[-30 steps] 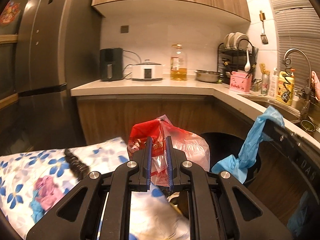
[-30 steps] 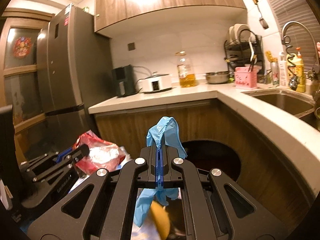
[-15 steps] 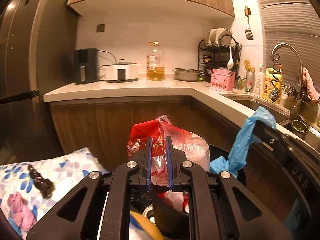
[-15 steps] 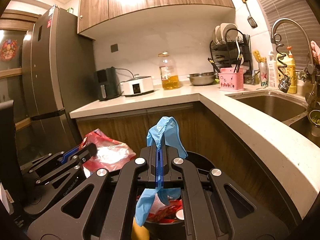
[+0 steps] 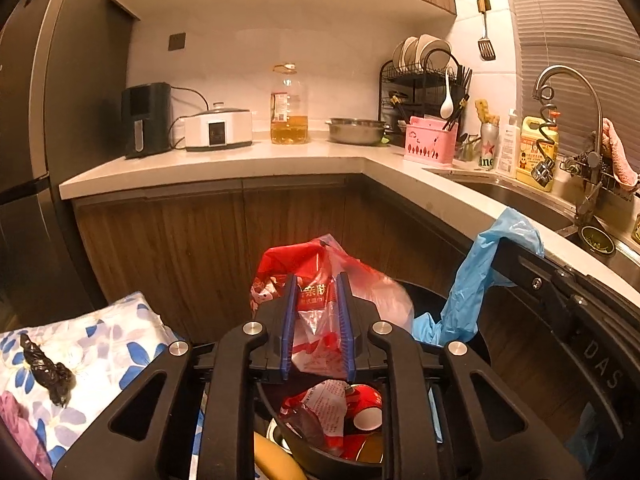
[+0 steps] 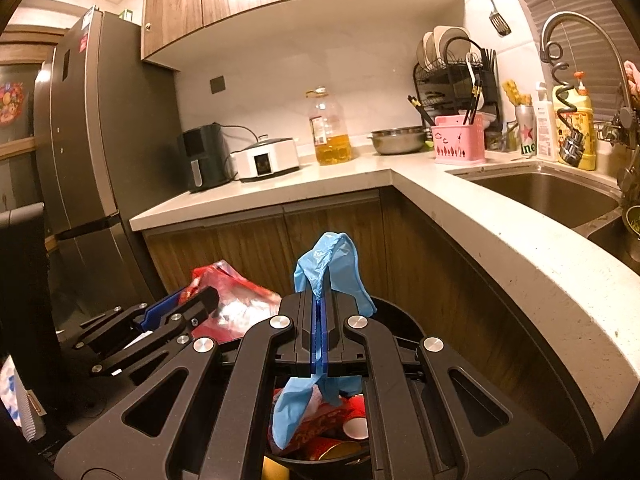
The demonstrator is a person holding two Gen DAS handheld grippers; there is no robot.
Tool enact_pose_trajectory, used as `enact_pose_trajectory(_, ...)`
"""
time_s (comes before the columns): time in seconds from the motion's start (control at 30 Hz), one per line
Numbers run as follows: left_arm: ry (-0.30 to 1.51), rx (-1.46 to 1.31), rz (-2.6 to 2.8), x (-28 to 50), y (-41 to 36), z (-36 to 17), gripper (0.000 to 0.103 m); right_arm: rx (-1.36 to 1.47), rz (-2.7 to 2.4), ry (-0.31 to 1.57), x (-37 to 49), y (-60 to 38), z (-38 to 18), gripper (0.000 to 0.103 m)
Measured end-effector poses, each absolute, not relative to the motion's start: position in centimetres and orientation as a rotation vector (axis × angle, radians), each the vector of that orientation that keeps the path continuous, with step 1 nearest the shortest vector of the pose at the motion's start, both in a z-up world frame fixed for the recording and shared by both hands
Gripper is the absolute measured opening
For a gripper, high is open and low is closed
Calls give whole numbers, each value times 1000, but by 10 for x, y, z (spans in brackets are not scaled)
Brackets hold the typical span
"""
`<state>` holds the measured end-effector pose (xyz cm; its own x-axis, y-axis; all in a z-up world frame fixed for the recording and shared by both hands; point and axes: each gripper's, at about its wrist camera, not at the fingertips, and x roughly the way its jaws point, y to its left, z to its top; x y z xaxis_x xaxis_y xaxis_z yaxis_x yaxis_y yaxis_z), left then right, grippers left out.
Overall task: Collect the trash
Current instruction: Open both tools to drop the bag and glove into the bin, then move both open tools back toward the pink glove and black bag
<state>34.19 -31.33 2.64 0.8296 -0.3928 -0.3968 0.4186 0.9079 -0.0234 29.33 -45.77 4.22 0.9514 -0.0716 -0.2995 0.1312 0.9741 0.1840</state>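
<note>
My left gripper (image 5: 316, 280) holds a crumpled red and clear plastic bag (image 5: 308, 264) between its blue pads. Its jaws are opening, and the bag still fills the gap and touches both pads. My right gripper (image 6: 319, 300) is shut on a thin blue glove (image 6: 332, 260), which droops above and below the fingers. Both hang over a round black bin (image 6: 400, 316) that contains red wrappers and a paper cup. The right wrist view shows the left gripper (image 6: 192, 300) at the left with the red bag (image 6: 240, 300). The blue glove (image 5: 468, 296) appears at the right of the left wrist view.
A floral cloth (image 5: 112, 344) with a dark scrap (image 5: 48, 372) on it lies at the lower left. An L-shaped counter (image 5: 224, 168) with wooden cabinets wraps behind and to the right of the bin, with a sink (image 6: 552, 196) at the right. A tall fridge (image 6: 88, 160) stands on the left.
Both grippers have moved forward until the bin lies under them, and the floral cloth has slid off to the left. The left jaws now stand a little wider around the bag.
</note>
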Motion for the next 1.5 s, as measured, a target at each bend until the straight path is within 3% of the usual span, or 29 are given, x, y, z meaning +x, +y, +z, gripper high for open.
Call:
enact_pose_trajectory(0.13, 420, 78, -430, 344, -314, 21, 24, 201, -111, 319, 298, -457, 38, 3)
enact_pose_trajectory(0.2, 429, 77, -426, 346, -314, 18, 31, 204, -113, 329, 300, -458, 36, 6)
enact_pose_trajectory(0.53, 438, 40, -369, 344, -290, 11, 66, 210, -129, 361, 298, -456, 24, 39)
enact_pose_trajectory(0.8, 415, 37, -269, 322, -259, 10, 84, 192, -137, 368, 280, -442, 17, 64)
enact_pose_trajectory(1.07, 392, 48, -205, 299, -234, 7, 90, 207, -141, 365, 259, -428, 16, 80)
enact_pose_trajectory(1.13, 390, 41, -193, 293, -228, 8, 95, 208, -143, 361, 254, -423, 17, 81)
enact_pose_trajectory(1.5, 384, -30, -66, 256, -164, 4, 97, 174, -109, 348, 227, -379, 18, 82)
